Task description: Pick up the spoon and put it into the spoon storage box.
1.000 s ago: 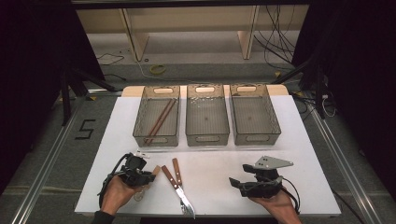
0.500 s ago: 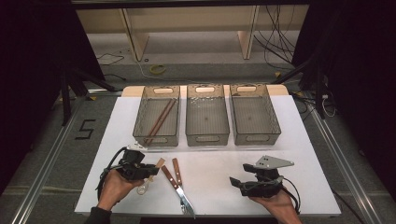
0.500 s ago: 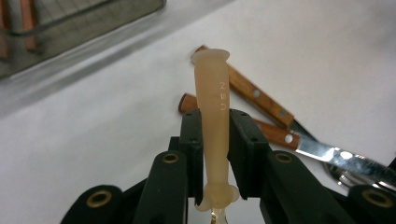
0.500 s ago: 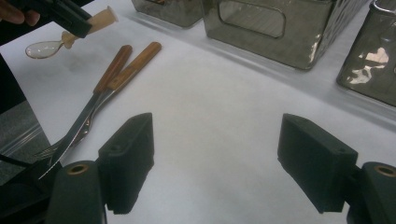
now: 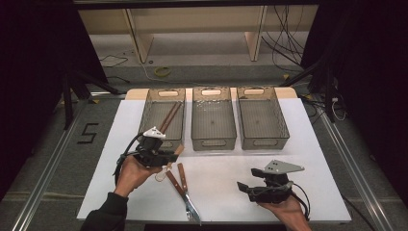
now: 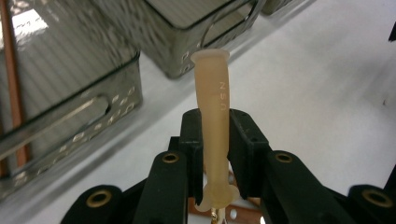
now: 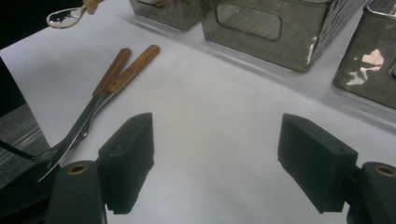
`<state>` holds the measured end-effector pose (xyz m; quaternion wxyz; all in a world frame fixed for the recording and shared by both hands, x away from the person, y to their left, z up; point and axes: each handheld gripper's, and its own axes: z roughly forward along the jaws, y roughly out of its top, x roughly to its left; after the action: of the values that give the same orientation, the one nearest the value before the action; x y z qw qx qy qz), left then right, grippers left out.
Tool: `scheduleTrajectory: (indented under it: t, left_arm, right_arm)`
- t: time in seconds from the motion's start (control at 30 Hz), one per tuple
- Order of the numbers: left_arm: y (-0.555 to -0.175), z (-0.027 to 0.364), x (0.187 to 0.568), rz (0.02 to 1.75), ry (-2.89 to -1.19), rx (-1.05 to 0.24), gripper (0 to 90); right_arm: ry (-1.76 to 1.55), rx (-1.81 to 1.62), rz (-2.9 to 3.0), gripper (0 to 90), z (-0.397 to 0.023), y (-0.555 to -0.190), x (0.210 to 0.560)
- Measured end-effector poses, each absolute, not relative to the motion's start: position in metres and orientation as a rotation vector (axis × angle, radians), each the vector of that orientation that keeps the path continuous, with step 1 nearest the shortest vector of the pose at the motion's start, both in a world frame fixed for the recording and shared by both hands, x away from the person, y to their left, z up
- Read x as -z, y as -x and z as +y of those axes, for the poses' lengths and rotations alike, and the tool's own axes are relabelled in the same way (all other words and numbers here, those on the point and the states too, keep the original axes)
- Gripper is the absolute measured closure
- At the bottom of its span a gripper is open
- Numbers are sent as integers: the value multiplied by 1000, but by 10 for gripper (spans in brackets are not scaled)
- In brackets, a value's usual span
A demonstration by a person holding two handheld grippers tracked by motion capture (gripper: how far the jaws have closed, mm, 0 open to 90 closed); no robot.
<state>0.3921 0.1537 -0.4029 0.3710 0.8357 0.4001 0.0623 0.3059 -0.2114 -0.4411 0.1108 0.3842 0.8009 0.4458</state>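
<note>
My left gripper [image 5: 168,157] is shut on the pale beige handle of a spoon [image 6: 212,93], held off the white table just in front of the left bin [image 5: 146,115]. The handle stands up between the jaws in the left gripper view, and its shiny bowl [image 5: 161,174] hangs below the hand. That bowl also glints at the top left of the right gripper view [image 7: 63,17]. My right gripper [image 5: 243,186] rests near the table's front right, open, with bare table between its jaws [image 7: 217,158].
A fork and a knife with wooden handles [image 5: 184,188] lie side by side at the front middle. Three clear bins stand in a row behind: the left one holds brown sticks [image 5: 169,117]; the middle [image 5: 213,142] and right [image 5: 285,126] bins look bare.
The left gripper has risen from the table with the spoon and moved away from the person, toward the left bin. The right gripper has stayed where it was.
</note>
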Motion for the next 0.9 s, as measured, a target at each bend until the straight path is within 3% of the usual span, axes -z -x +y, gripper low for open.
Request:
scheduleTrajectory:
  t: [0.9]
  left_arm:
    - [-462, 114, 380, 971, -2033, -212, 756]
  right_arm:
    - [-1130, -1319, 2355, 279, -212, -307, 442]
